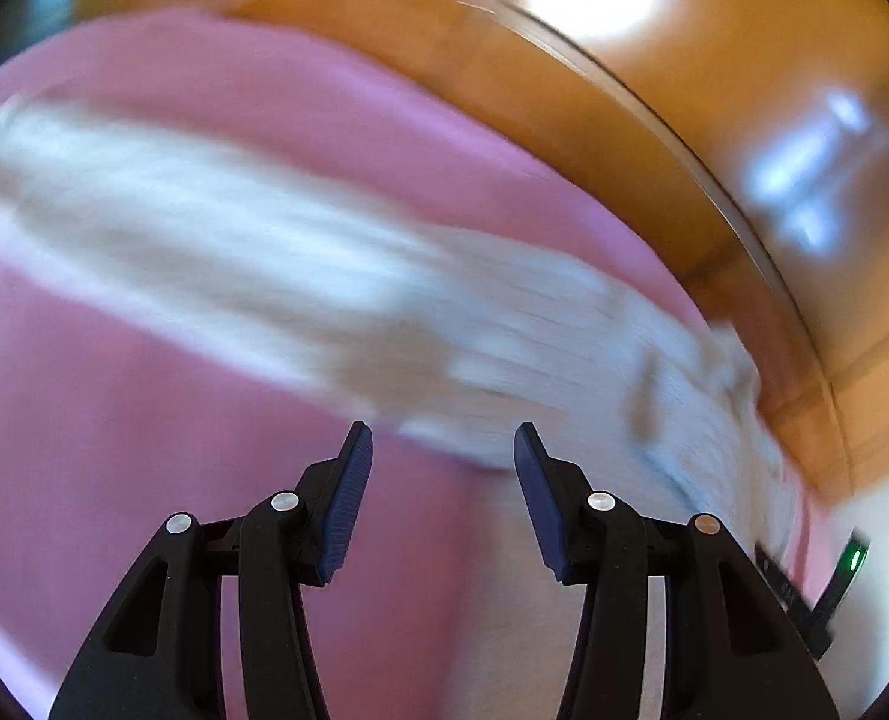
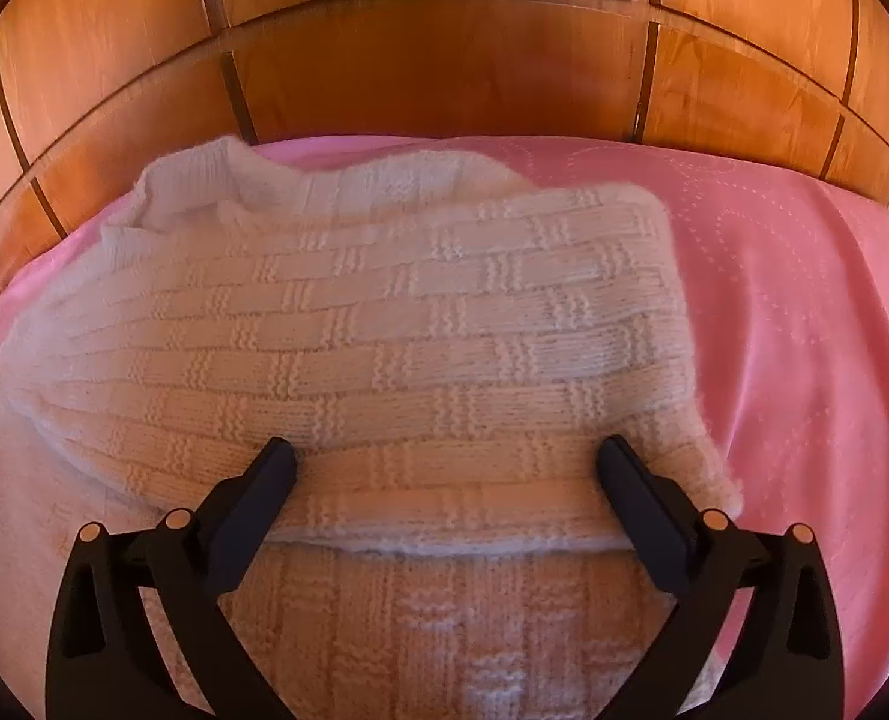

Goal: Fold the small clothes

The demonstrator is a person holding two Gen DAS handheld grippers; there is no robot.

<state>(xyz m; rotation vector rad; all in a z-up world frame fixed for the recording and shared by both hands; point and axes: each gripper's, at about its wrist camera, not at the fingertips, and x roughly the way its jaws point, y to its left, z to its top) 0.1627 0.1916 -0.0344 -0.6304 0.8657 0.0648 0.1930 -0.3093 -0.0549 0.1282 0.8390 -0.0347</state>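
White knit sweater [image 2: 354, 348] lies on the pink bedspread [image 2: 804, 330], up against the wooden headboard [image 2: 444, 60]. One layer is already doubled over another: a folded edge runs across just ahead of your right gripper [image 2: 444, 468], with more knit below it.

Handling, my read: light, soft, thick basketweave knit. It will stretch and sag if you lift by one point, and bulky folds will spring back. The fuzzy surface should grip the pads fine. Take it at a hem or the folded edge, pinching both layers, not mid-panel.

Right gripper: jaws spread wide, straddling the fold, nothing pinched. The pad tips look close to or on the knit; contact isn't certain.

Left gripper [image 1: 444, 450]: jaws part open, nothing between them, hanging over the bedspread just short of the sweater's near edge [image 1: 444, 432].

Hard to read:
- Left view is heavily motion-blurred; the sweater is a white smear, no edges or sleeves resolvable.
- Sleeves and collar: can't place them for sure. The bunched part at the far left of the right view may be either.
- The sweater's left end runs out of the right view.
- Dark object with a green light [image 1: 852, 558] at the left view's right edge, unidentifiable.
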